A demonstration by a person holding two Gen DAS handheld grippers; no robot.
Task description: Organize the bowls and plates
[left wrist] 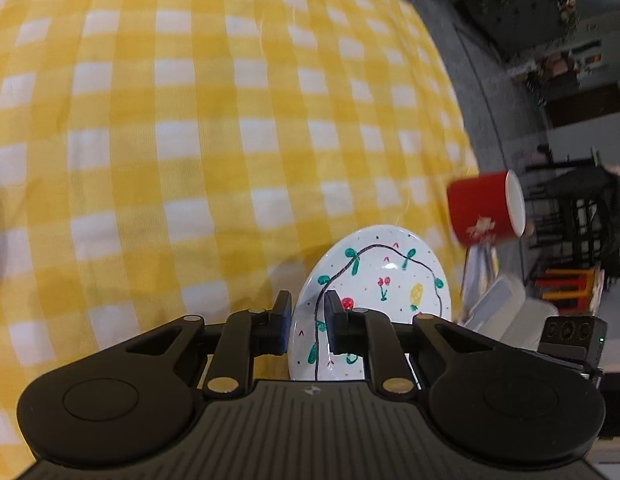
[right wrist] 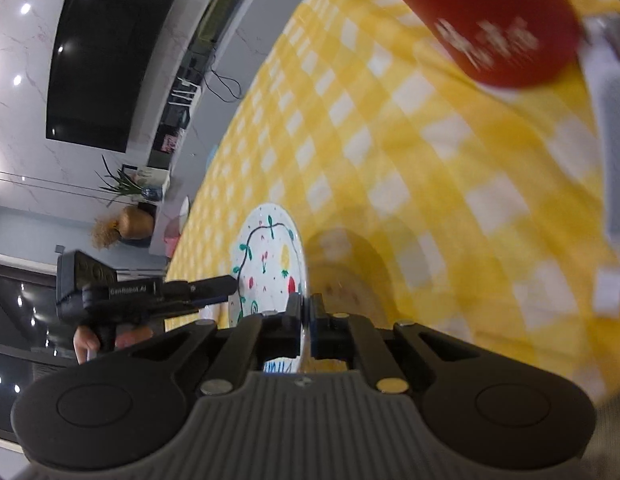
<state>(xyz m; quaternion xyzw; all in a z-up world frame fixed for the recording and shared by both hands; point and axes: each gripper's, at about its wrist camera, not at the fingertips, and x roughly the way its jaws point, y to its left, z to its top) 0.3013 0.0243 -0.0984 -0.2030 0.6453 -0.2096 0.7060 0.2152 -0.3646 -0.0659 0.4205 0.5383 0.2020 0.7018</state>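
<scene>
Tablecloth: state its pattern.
The tablecloth is a yellow-and-white gingham check, clearest in the left wrist view.

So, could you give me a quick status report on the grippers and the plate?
Left gripper and right gripper both clamped on the painted plate, held tilted above the checked tablecloth. Red cup nearby.

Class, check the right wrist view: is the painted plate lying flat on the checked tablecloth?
No. The painted plate stands on edge above the yellow checked tablecloth, its rim clamped in the right gripper.
</scene>
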